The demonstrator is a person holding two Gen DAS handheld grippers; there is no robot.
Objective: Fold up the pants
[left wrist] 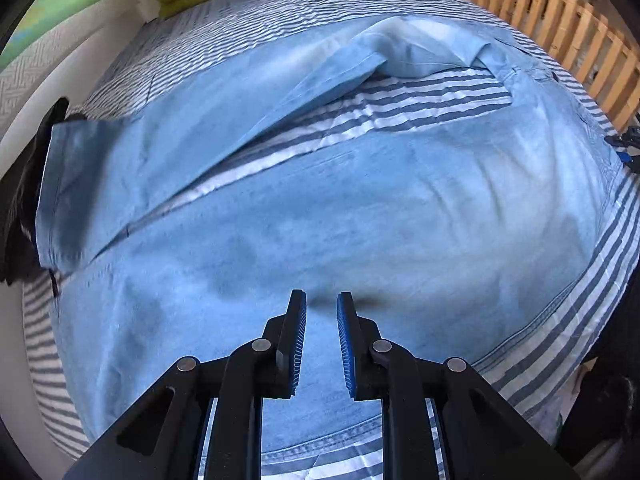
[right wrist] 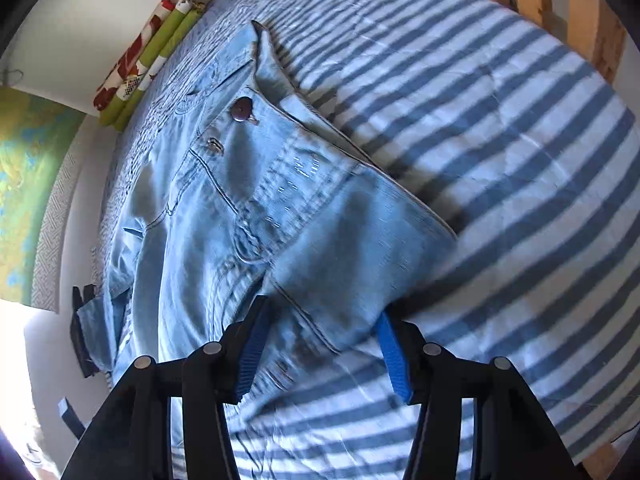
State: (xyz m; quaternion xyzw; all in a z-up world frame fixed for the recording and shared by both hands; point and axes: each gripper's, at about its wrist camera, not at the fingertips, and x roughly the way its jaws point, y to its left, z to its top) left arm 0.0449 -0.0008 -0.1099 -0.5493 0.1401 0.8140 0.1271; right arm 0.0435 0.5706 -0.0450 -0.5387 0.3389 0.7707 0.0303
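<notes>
So the light blue pants (left wrist: 360, 208) lie spread on the striped bed sheet (left wrist: 420, 96), legs apart w/ sheet showing between them (one leg has a fold near the top). At the waist a dark button (right wrist: 240, 109) shows, fly and pocket seams too. Left claw (left wrist: 321, 300) hangs over a leg, jaws a bit apart, gripping nothing. Right claw (right wrist: 322, 312) stands open over the waist end, cloth between but not pinched.
</notes>
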